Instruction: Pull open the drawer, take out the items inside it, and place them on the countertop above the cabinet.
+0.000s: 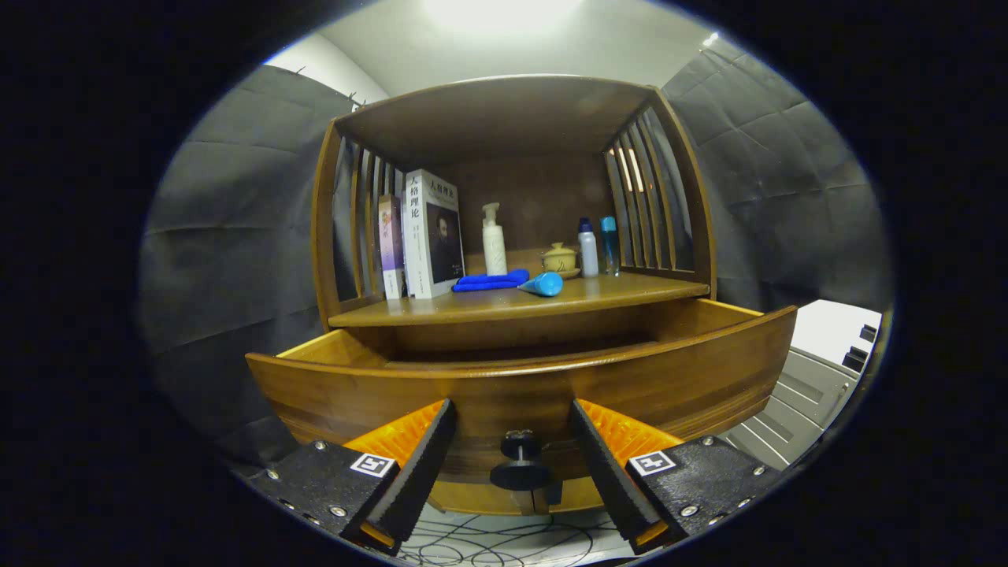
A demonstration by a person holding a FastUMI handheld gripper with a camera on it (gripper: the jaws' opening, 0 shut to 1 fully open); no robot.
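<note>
The wooden drawer (520, 386) stands pulled out from the cabinet, its curved front close ahead of me; I cannot see what lies inside it. Its dark round knob (520, 465) sits between my fingers, untouched by either. My gripper (512, 457) is open, a finger on each side of the knob. Above the drawer is the countertop (630, 293). On it lie a folded blue cloth (490, 280) and a light blue tube (542, 284) on its side.
Upright books (429, 232) stand at the countertop's left. A white pump bottle (494, 240), a small yellow lidded pot (559, 258) and two slim bottles (597, 246) line the back. Slatted sides and a top board enclose the shelf. A grey unit (811, 394) stands to the right. Cables (504, 543) lie below.
</note>
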